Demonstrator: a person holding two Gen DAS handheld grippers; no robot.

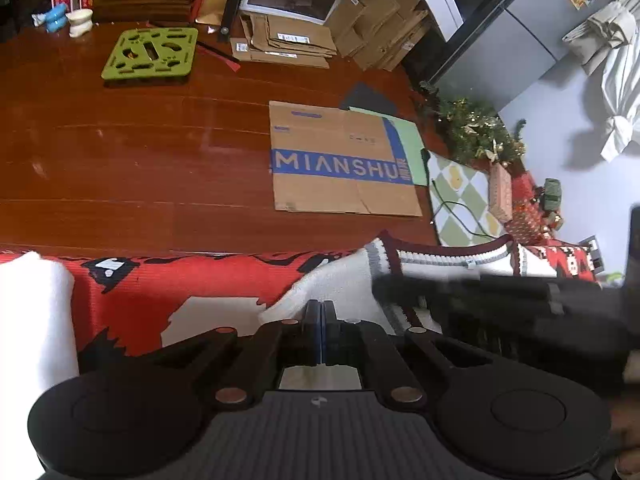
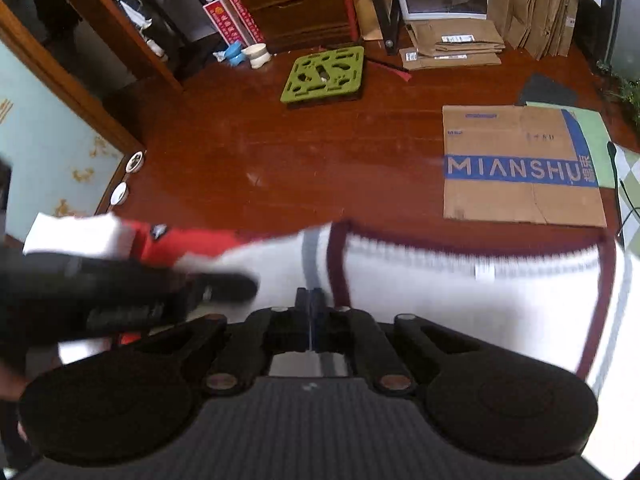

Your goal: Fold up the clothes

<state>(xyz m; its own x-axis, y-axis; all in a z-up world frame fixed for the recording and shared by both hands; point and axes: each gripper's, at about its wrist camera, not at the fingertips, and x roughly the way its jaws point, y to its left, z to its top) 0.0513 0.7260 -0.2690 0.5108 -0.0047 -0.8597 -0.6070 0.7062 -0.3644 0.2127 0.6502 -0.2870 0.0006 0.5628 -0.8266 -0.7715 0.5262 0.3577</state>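
While both pairs of jaws were pressed together, we saw the left gripper (image 1: 322,308) at the white sweater (image 1: 340,284) lying on the red patterned cloth (image 1: 168,280), and the right gripper (image 2: 310,296) over that sweater near its dark red collar (image 2: 338,264); whether either pinched fabric, we could not tell.

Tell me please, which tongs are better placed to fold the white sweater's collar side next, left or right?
Probably the right tongs. They sit closed over the white sweater near its dark red collar. The left tongs, also closed, are at the sweater's outer edge, beside the red patterned cloth.
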